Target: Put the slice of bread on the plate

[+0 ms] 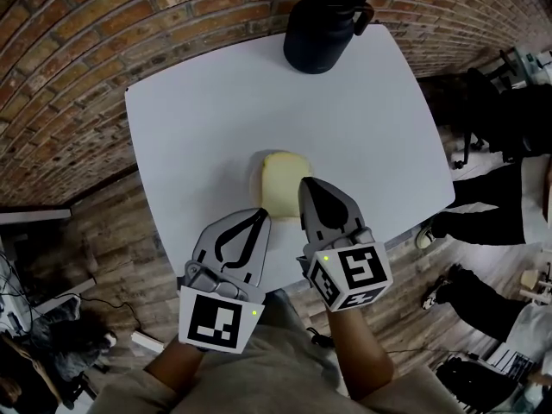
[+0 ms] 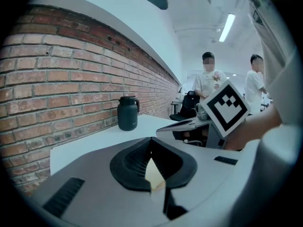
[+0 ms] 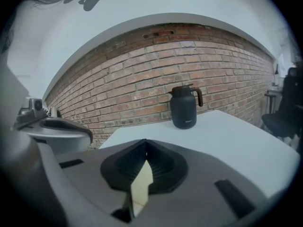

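My claws are both closed, tips together, and neither holds anything. My right claw (image 1: pixel 304 182) hangs over the right edge of the slice of bread (image 1: pixel 280 178) and hides its near right corner. My left claw (image 1: pixel 261 213) sits at its near left corner. The slice lies flat by the near edge of the desk (image 1: pixel 190 119). A grey crescent (image 1: pixel 256 171) hugs its left side; I cannot tell whether that is a plate rim or a shadow.

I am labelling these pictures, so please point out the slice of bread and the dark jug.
slice of bread (image 1: pixel 283 182), head view, middle of its top face.
dark jug (image 1: pixel 315 41), head view, its body.
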`<state>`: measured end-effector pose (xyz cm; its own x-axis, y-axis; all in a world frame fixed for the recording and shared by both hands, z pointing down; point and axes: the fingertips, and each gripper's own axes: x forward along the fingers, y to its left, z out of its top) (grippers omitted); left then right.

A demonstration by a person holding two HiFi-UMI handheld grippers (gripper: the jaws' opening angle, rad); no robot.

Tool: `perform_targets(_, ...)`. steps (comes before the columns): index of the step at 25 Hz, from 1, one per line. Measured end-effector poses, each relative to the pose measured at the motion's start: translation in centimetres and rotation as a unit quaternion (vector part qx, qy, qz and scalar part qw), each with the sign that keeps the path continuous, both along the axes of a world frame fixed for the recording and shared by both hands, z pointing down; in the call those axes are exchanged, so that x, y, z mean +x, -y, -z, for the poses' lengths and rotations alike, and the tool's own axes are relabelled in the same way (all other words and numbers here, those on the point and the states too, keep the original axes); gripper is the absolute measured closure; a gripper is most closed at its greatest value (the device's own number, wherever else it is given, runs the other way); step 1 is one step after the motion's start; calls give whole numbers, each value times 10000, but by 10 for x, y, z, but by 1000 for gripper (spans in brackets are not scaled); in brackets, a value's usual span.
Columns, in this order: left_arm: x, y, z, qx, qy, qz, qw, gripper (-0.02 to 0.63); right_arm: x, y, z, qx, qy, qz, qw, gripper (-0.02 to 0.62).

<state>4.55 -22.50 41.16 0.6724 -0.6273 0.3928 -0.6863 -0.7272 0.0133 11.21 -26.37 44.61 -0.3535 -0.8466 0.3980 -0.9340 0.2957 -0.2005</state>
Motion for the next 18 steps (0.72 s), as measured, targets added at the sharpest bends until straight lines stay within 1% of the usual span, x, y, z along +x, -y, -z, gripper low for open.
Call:
perform_targets(5, -2, -7, 13, 129, -56, -20, 9999, 595, -6, -12, 37, 387, -10, 38, 9992, 588)
perform_targets(11, -1, -23, 34, 339, -145, -42, 9993, 595, -14, -41, 80, 815, -28, 198, 9965, 588)
perform_targets(18, -2, -49, 68, 619, -298, -128, 9976, 595, -21, -81, 117, 1246, -289, 254, 9915, 588)
